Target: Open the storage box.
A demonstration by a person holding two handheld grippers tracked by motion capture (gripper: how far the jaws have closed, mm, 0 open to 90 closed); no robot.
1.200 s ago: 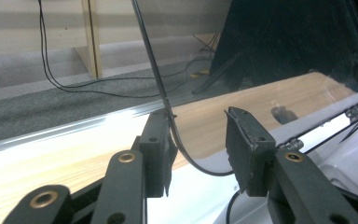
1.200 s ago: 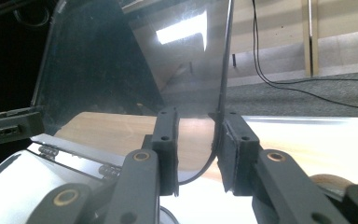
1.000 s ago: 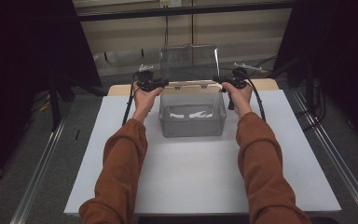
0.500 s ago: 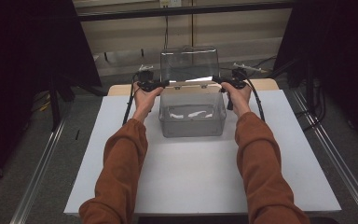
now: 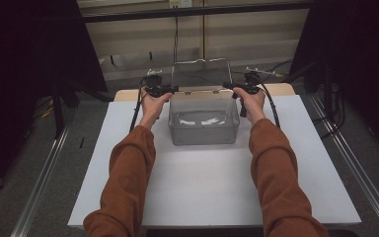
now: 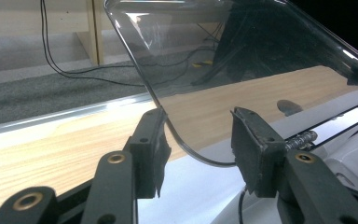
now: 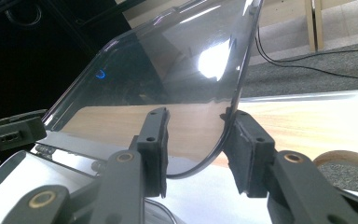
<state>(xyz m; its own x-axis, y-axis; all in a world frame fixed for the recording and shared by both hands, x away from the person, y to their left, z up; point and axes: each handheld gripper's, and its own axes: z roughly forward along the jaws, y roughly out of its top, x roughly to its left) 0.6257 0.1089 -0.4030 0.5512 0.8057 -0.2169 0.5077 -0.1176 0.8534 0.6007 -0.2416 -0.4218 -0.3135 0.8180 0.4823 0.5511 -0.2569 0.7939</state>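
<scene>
Here, box: a clear plastic box (image 5: 204,122) stands on the white sheet (image 5: 212,182) that covers the bench (image 5: 276,90), toward the 12 o'clock half of the sheet, between the two hands.
Lid: the clear lid (image 5: 201,74) is hinged at the box's far edge and stands raised, close to upright, leaning a little toward 12 o'clock; its rounded corners show in both gripper views (image 6: 242,70) (image 7: 177,84).
Hinge: a small metal hinge (image 6: 303,138) sits at the lid's foot, at about 3 o'clock of the left gripper's own jaws in the left gripper view.
Left gripper: the left gripper (image 5: 164,89) is at the lid's lower corner, at 9 o'clock of the box; in the left gripper view (image 6: 198,147) the lid's curved edge runs down between the jaws, against the left pad (image 6: 154,140) and clear of the right one.
Left jaws: partly open, just widening, the lid's corner between them and not pinched.
Right gripper: the right gripper (image 5: 237,87) is at the opposite lower corner, at 3 o'clock of the box; in the right gripper view (image 7: 196,142) the lid's edge curves down beside the right pad (image 7: 244,140), with a gap to the left pad.
Right jaws: partly open, just widening, the lid's corner between them, loose.
Hands: the left hand (image 5: 153,103) and the right hand (image 5: 250,103) each hold a gripper level, in rust-brown sleeves (image 5: 128,177).
Bench: bare wood shows past the sheet's far edge at 12 o'clock.
Floor: grey carpet (image 6: 51,98) with black cables (image 6: 60,70) lies beyond the bench.
</scene>
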